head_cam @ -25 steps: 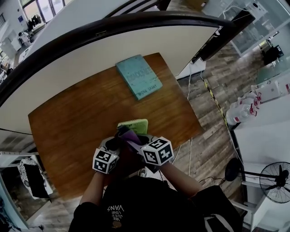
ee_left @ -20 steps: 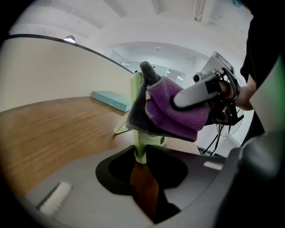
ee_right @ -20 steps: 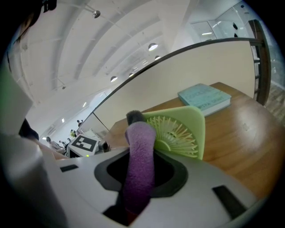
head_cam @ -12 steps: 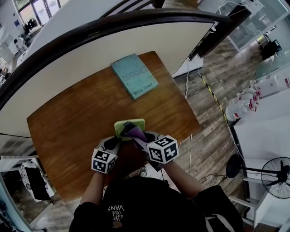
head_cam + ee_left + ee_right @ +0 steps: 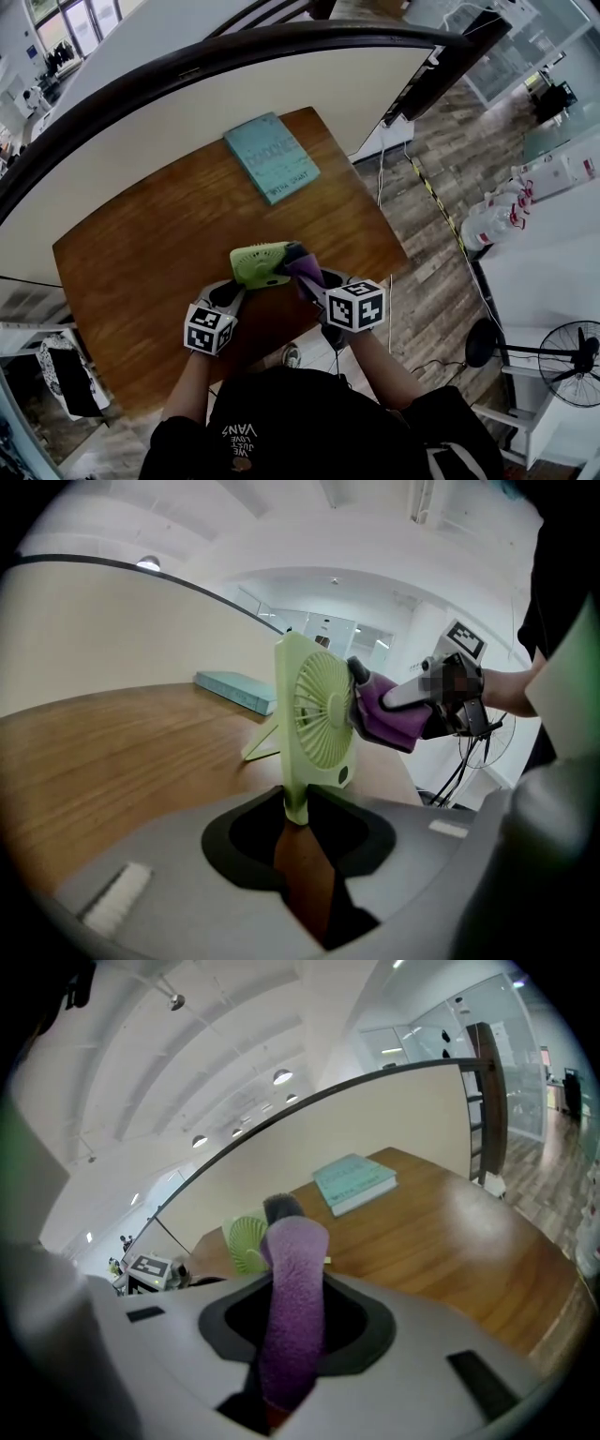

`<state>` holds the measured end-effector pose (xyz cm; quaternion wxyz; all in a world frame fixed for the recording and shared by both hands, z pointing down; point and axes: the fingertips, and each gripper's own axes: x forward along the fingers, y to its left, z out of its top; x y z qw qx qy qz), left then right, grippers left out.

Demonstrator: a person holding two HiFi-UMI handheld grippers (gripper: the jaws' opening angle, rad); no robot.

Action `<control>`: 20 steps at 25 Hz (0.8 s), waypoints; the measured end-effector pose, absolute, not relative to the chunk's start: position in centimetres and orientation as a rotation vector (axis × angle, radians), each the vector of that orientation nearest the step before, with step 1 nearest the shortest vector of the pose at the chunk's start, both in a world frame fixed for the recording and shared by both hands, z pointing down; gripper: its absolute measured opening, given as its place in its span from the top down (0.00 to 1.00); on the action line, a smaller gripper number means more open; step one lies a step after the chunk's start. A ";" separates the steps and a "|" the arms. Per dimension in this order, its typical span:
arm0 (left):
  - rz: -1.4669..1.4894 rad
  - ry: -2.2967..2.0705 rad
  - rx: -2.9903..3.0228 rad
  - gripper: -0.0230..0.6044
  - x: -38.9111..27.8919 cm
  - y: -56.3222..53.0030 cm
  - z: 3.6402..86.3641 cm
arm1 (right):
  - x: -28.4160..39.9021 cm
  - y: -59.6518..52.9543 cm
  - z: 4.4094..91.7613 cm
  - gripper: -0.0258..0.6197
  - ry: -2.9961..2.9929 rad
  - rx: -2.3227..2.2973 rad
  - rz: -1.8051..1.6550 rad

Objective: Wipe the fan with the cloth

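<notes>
White print on the person's black shirt (image 5: 241, 433), at the near edge of the head view, stood upside down and seemed to read "VANS", with smaller words "LOVE" and "JUST" beside it. The teal book (image 5: 272, 157) on the far side of the table (image 5: 141, 272) bore pale cover lettering too small to read.
</notes>
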<state>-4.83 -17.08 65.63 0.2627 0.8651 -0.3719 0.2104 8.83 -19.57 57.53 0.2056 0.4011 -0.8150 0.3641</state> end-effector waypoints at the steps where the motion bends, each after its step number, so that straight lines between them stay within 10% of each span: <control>1: 0.570 -1.007 2.339 0.82 -4.8 -17.0 65.6 | 9.1 -19.5 57.6 0.81 -2.266 1.130 1.026; 20: 0.508 -1.166 2.304 0.82 -7.9 -15.0 63.6 | -1.6 -15.6 57.9 0.81 -2.403 0.755 0.896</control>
